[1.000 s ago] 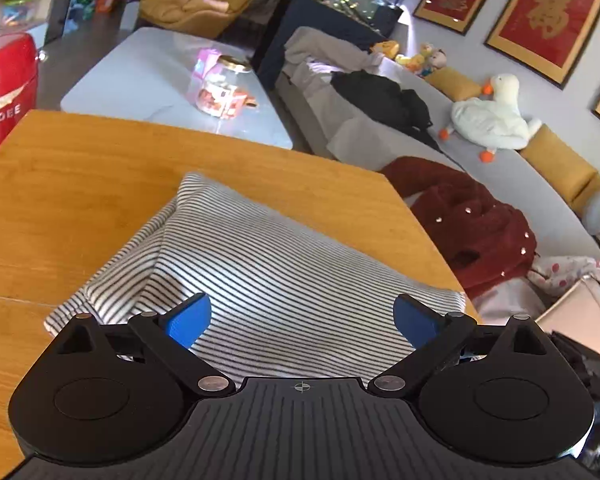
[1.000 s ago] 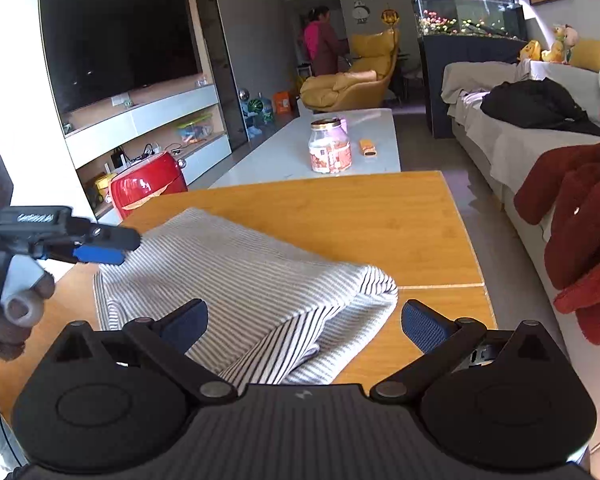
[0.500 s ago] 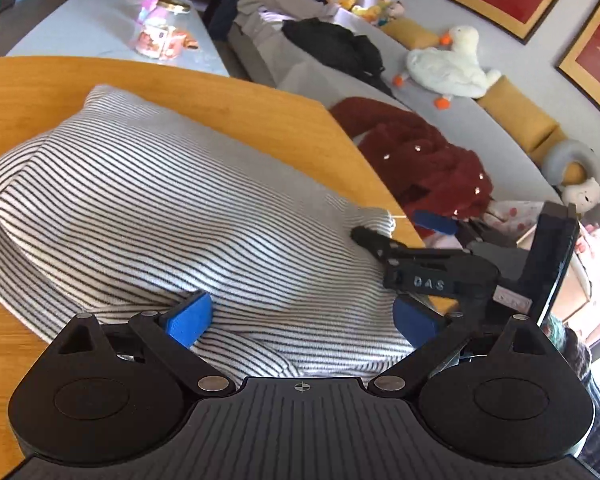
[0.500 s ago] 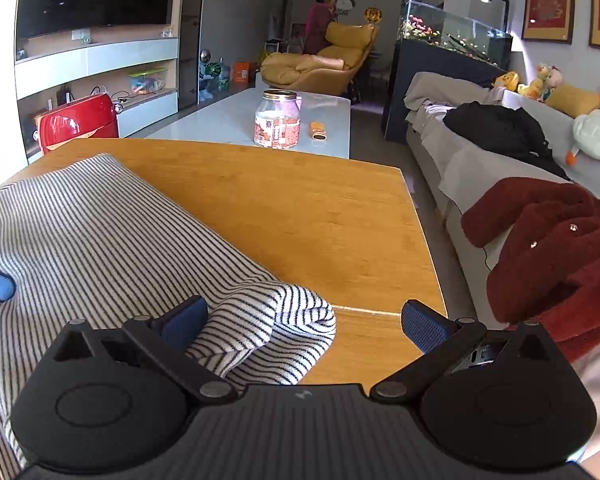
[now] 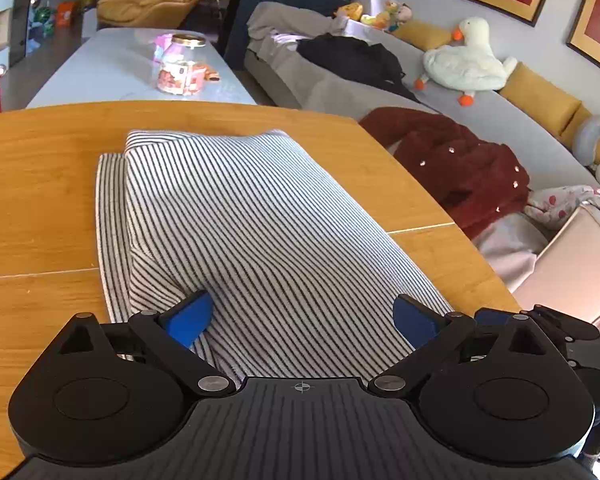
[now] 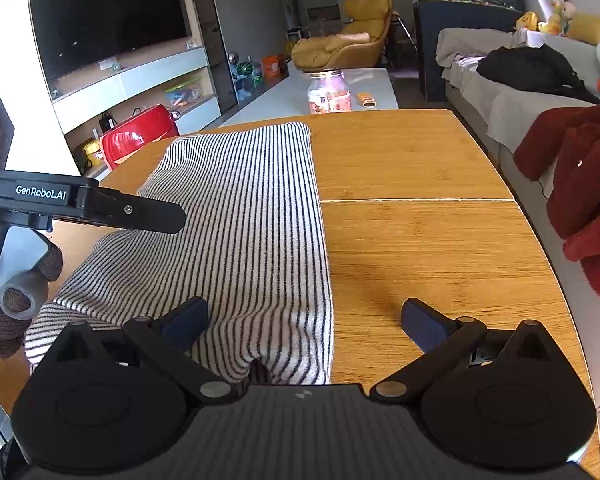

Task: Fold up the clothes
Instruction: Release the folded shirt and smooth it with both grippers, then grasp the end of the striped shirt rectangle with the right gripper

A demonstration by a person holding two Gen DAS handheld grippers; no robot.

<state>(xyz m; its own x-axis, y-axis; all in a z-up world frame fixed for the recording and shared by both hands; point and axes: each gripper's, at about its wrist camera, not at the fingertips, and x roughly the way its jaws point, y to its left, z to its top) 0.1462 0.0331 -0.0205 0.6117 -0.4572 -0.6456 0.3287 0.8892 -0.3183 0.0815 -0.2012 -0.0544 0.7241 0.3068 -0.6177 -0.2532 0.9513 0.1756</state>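
Both grippers, left (image 5: 302, 316) and right (image 6: 304, 320), spread wide over folded black-and-white striped cloth (image 5: 260, 216) on wooden table (image 6: 420, 240); likely mid-fold; next: pinch near edge.

Bright daylight, soft shadows, sharp focus — strong fisheye bending at the edges.

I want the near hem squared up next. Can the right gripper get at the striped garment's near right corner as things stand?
Probably yes. The right gripper is open, the striped garment lies partly between its fingers, and bare wooden table flanks that corner; the left gripper sits off to the other side.
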